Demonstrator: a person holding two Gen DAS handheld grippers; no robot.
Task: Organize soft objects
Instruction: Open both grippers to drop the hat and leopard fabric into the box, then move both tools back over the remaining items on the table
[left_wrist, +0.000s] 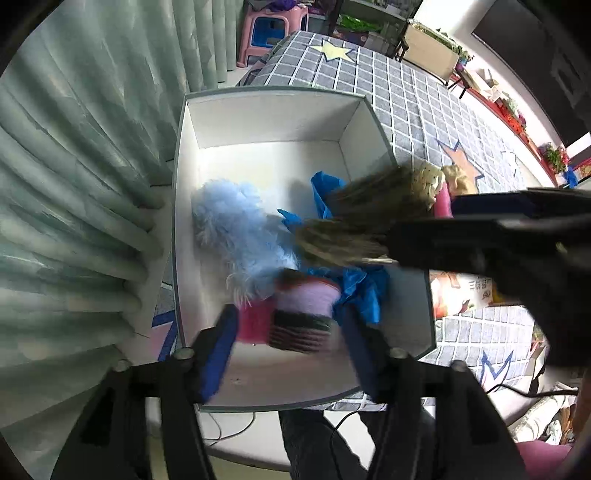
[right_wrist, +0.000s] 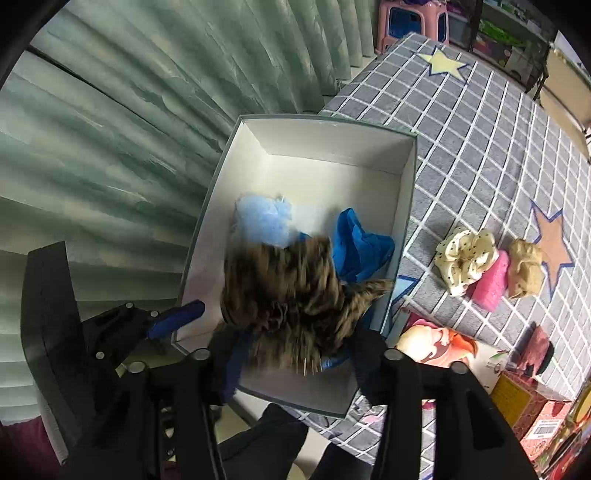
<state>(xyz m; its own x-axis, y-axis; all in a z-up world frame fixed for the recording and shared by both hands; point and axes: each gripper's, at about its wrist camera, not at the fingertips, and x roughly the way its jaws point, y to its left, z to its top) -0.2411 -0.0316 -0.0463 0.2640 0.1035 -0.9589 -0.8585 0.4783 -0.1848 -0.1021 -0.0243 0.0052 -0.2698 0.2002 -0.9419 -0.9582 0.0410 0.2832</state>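
Blurred striped sock (left_wrist: 295, 325) between pads

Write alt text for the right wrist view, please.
A brown striped furry item, blurred, sits between the right gripper's parted fingers above an open white box already holding fluffy light-blue and blue soft pieces. Three more soft pieces lie on the grey checked cloth beside it.

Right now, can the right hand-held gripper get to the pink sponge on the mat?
Probably yes: the pink sponge lies uncovered outside the box, though wedged between two scrunchies, and the right hand-held gripper looks open.
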